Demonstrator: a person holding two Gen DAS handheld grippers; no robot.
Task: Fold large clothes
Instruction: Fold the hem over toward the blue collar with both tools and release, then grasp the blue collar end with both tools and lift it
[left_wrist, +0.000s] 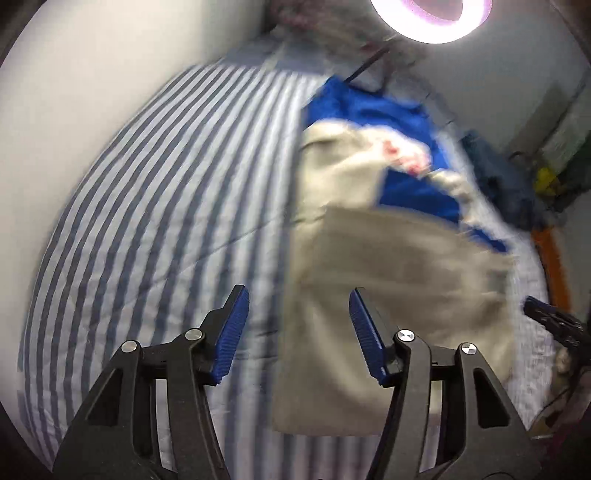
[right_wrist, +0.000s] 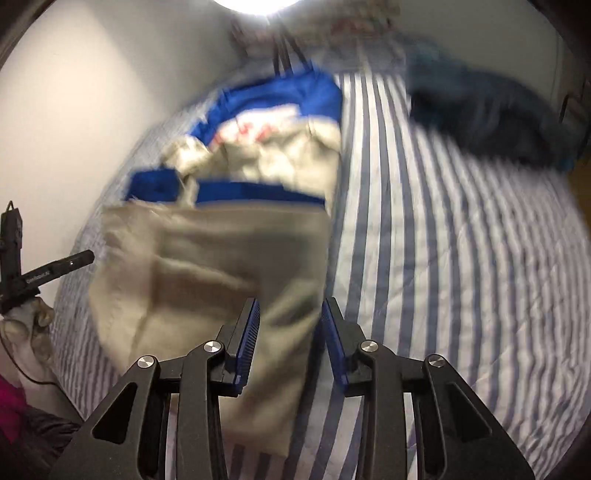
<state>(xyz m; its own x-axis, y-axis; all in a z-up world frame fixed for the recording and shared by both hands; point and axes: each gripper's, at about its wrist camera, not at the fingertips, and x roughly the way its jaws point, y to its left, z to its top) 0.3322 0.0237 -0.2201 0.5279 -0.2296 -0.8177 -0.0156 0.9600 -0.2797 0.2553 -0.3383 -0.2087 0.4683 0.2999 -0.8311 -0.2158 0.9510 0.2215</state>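
The left tool (left_wrist: 299, 332) gapes wide, holding nothing, above the striped bed (left_wrist: 147, 221). The right tool (right_wrist: 291, 332), partly closed, straddles the beige-and-blue garment (right_wrist: 221, 251); grip unclear. Dark clothes (right_wrist: 498, 114) lie ahead-right.

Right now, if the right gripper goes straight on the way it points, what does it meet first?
The beige garment. The right gripper stands partly open with a fold of that cloth already between its fingers, so it would push into it at once. The striped sheet lies beneath; motion blur makes depth uncertain.

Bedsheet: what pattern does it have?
Blue-grey and white stripes on the bedsheet, clearest in the left wrist view.
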